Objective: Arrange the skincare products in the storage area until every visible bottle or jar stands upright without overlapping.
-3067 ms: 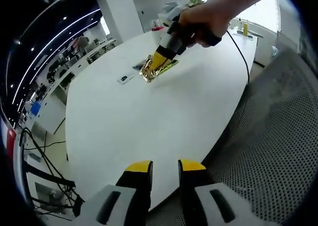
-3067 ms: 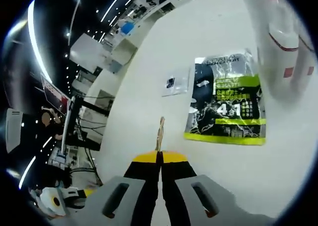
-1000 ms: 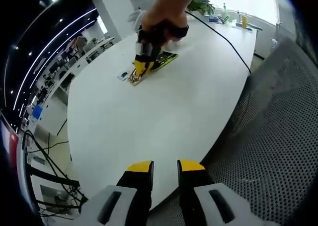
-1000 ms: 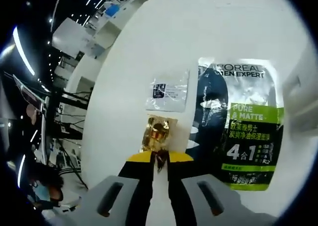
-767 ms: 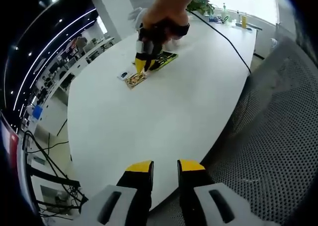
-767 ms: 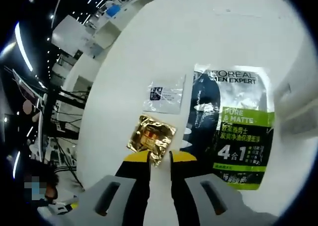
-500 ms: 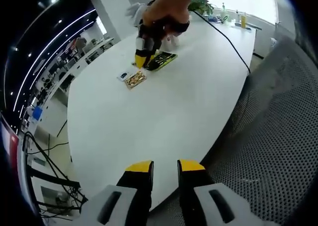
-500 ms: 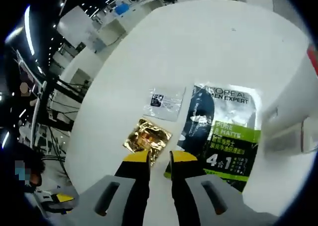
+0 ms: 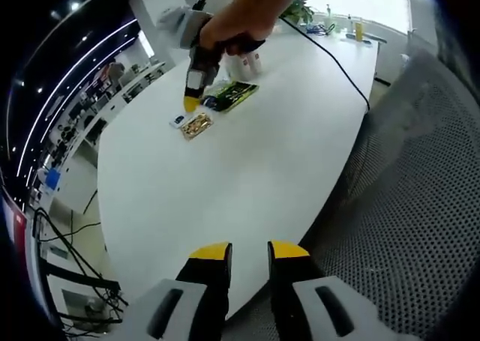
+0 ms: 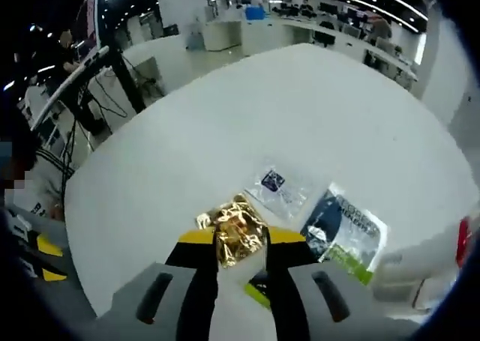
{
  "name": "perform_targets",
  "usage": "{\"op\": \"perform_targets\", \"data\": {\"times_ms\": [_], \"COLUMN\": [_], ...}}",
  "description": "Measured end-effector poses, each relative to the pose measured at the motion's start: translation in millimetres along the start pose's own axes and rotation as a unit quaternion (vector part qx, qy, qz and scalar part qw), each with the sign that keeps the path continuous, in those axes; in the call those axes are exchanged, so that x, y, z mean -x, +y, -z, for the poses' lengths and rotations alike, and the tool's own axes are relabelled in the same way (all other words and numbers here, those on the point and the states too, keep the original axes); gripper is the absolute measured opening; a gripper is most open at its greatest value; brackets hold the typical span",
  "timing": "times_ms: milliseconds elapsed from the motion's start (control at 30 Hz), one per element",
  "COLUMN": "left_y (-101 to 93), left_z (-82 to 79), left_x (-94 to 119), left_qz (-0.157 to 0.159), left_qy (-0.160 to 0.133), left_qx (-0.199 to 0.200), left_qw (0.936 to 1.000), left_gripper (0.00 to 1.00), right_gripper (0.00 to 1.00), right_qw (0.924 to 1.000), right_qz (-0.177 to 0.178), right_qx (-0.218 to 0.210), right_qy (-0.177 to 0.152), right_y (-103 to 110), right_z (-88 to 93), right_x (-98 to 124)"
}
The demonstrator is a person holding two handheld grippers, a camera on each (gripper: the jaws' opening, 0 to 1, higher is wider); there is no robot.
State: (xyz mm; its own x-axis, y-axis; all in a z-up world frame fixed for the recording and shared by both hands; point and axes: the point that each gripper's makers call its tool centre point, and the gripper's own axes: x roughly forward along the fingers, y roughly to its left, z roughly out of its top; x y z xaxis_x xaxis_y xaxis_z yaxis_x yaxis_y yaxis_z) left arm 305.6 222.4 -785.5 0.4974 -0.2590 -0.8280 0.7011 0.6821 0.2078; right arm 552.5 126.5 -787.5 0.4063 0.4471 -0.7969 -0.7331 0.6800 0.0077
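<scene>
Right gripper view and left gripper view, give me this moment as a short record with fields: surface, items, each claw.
surface: white table
gold sachet: flat on the table, seen between the right claw's jaws
clear sachet: flat, just beyond the gold one
black and green sachet: flat, beside both
right claw: open, above the gold sachet
left claw: open, holding nothing, at the table's near edge

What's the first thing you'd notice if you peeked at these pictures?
The shiny gold packet catches the eye first, lying flat on the big white table right in front of the open right gripper. Beside it lie a small clear sachet and a black and green packet. In the left gripper view, a person's hand holds that gripper above the packets, far across the table.
</scene>
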Motion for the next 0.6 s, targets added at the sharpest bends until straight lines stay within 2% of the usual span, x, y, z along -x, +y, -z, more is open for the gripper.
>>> {"op": "perform_targets", "data": {"times_ms": [133, 233, 300, 367, 467, 533, 567, 600], "left_y": [-3.6, -5.9, -5.7, -4.7, -6.1, -6.5, -6.5, -6.5], "left_z": [1.4, 3.9, 4.5, 5.1, 7.2, 7.3, 7.9, 8.2], "left_x": [-1, -3, -3, -3, -4, -4, -5, -5], "left_qz": [0.009, 0.015, 0.016, 0.015, 0.016, 0.017, 0.017, 0.018], "left_qy": [0.005, 0.013, 0.015, 0.017, 0.025, 0.025, 0.026, 0.027], "left_qx": [-0.004, -0.005, -0.004, 0.000, 0.001, 0.003, 0.002, 0.003], "left_qw": [0.9999, 0.9998, 0.9998, 0.9998, 0.9996, 0.9995, 0.9995, 0.9995], "left_gripper": [0.20, 0.20, 0.20, 0.20, 0.20, 0.20, 0.20, 0.20], "right_gripper": [0.21, 0.21, 0.24, 0.20, 0.19, 0.19, 0.19, 0.20], "right_qw": [0.9990, 0.9981, 0.9964, 0.9941, 0.9929, 0.9919, 0.9921, 0.9921], "right_qz": [-0.014, -0.027, -0.053, -0.045, -0.061, -0.058, -0.062, -0.064], "right_qx": [0.041, 0.054, 0.052, 0.092, 0.092, 0.101, 0.104, 0.105], "right_qy": [0.015, 0.016, 0.041, 0.035, 0.042, 0.050, 0.030, 0.025], "right_y": [11, 14, 18, 11, 7, 2, 6, 5], "right_z": [8.0, 13.2, 23.7, 20.6, 21.5, 20.1, 11.5, 8.2], "right_x": [-13, -21, -26, -27, -27, -25, -23, -22]}}
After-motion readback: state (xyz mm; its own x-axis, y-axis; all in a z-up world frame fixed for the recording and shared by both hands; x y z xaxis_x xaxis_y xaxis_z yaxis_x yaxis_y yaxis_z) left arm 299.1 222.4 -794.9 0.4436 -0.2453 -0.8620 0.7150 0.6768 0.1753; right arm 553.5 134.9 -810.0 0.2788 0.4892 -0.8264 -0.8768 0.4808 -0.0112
